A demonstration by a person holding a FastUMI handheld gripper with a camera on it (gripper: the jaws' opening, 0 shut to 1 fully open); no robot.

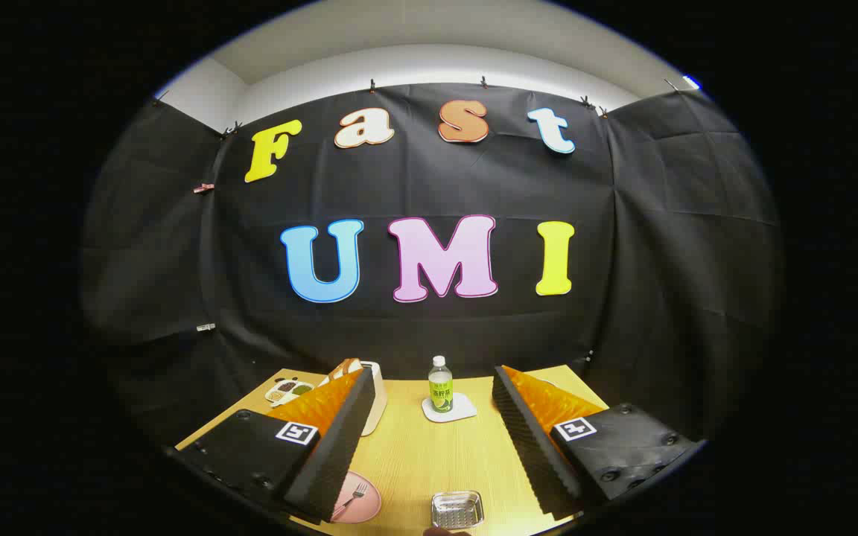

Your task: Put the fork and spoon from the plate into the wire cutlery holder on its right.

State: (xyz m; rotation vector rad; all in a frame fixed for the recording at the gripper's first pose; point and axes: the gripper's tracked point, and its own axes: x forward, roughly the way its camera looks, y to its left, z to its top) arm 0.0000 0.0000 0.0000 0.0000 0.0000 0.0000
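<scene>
We see our gripper [429, 439] held high over a pale wooden table [414, 454] with fine straight grain, looking out level across it. The two fingers are spread wide apart and grip nothing. Each finger [336, 447] is a wedge: a black ribbed foam pad on its inner face, translucent orange plastic behind it, and a matte black housing with a small square black-and-white marker on top.

Low between the fingers, near us, lies the pink plate [362, 500], round and smooth, half hidden behind the left finger. On it we make out the fork [353, 497], thin and silvery, tines pointing away from us. We cannot tell where the spoon is; the finger covers that part of the plate.

To the right of the plate, apart from it, sits the wire cutlery holder [457, 508], a small shiny metal basket, rectangular with rounded corners and a perforated floor.

Farther off, beyond the fingers, a clear plastic bottle [440, 385] with a white cap and green label stands upright on a white square coaster [450, 409]. Behind the left finger we see a cream-coloured rounded container [377, 394] with a tan handle, and beside it a small white dish [287, 391] with dark and greenish patches.
</scene>
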